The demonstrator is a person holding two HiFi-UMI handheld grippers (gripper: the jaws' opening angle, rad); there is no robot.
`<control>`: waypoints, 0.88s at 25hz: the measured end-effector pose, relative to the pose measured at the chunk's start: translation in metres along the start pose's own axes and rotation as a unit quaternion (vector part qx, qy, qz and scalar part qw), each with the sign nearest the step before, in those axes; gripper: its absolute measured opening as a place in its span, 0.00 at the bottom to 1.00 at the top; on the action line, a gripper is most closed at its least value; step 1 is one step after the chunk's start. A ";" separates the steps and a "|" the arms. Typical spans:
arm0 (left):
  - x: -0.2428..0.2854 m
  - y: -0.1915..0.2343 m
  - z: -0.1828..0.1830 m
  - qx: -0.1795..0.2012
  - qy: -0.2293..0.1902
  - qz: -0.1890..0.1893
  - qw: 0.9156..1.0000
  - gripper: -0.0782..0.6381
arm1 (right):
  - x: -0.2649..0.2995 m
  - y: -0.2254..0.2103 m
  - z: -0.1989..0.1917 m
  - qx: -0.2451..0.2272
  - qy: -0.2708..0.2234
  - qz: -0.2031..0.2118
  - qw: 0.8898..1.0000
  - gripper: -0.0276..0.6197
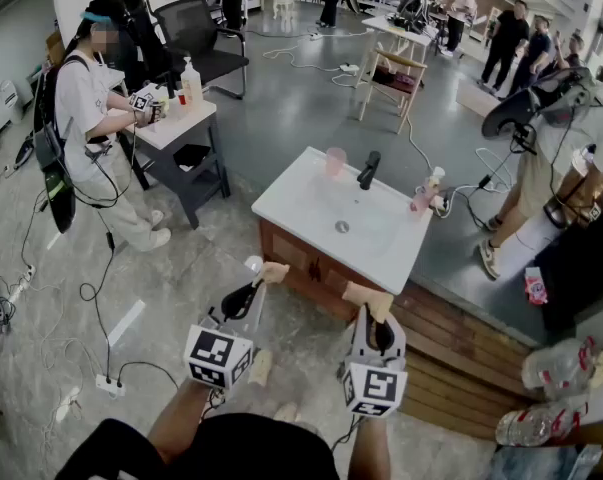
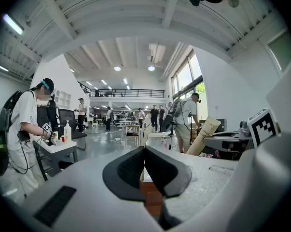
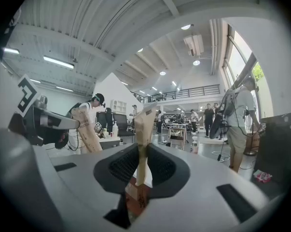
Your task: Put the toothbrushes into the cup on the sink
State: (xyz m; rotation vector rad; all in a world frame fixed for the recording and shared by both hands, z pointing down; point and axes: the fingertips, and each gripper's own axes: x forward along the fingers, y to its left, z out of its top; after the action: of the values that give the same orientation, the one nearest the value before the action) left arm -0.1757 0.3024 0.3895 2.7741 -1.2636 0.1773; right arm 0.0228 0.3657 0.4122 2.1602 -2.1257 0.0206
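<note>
Left tool (image 1: 259, 283), right tool (image 1: 375, 313) level, side by side, jaws clamped.

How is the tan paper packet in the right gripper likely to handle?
The tan paper packet is probably light: it stands upright, pinched only at its lower part by the right gripper. Its flat wrapper looks apt to crease if pushed, and may pivot between the pads.

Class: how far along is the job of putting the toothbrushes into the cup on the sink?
Done: nothing yet; no brush shows in the pink cup on the sink. In hand: the left tool clamps the left packet, the right tool the right packet, tan paper, probably wrapped toothbrushes. Left: carry both forward and drop them into the cup.
</note>
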 end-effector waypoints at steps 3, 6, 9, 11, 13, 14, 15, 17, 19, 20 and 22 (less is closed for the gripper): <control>0.002 0.002 -0.001 0.000 0.001 -0.001 1.000 0.11 | 0.002 -0.001 -0.002 0.003 0.006 -0.001 1.000 0.12; 0.008 0.004 -0.003 -0.001 0.005 -0.002 1.000 0.11 | 0.009 -0.003 -0.004 0.006 0.009 -0.003 1.000 0.12; 0.018 0.009 -0.003 -0.002 0.008 -0.004 1.000 0.11 | 0.018 -0.005 -0.006 0.006 0.012 -0.007 1.000 0.12; 0.027 0.014 -0.003 -0.002 0.010 -0.006 1.000 0.11 | 0.027 -0.006 -0.006 0.007 0.015 -0.009 1.000 0.12; 0.039 0.021 -0.002 -0.002 0.013 -0.009 1.000 0.11 | 0.040 -0.007 -0.007 0.007 0.016 -0.010 1.000 0.12; 0.045 0.025 -0.001 -0.001 0.013 -0.011 1.000 0.11 | 0.047 -0.007 -0.007 0.007 0.016 -0.010 1.000 0.12; 0.051 0.030 0.000 -0.001 0.013 -0.012 1.000 0.11 | 0.055 -0.007 -0.006 0.008 0.017 -0.011 1.000 0.12; 0.064 0.040 0.004 0.000 0.012 -0.015 1.000 0.11 | 0.071 -0.007 -0.002 0.007 0.015 -0.013 1.000 0.12; 0.076 0.053 0.009 0.000 0.011 -0.017 1.000 0.11 | 0.087 -0.005 0.003 0.007 0.013 -0.015 1.000 0.12; 0.082 0.059 0.011 0.000 0.011 -0.018 1.000 0.11 | 0.096 -0.003 0.005 0.006 0.013 -0.016 1.000 0.12; 0.093 0.074 0.013 0.000 0.011 -0.021 1.000 0.11 | 0.113 0.001 0.007 0.005 0.013 -0.018 1.000 0.12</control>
State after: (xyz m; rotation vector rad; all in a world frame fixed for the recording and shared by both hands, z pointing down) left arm -0.1697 0.1833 0.3918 2.7876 -1.1998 0.2048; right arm 0.0238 0.2526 0.4152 2.1906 -2.0771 0.0568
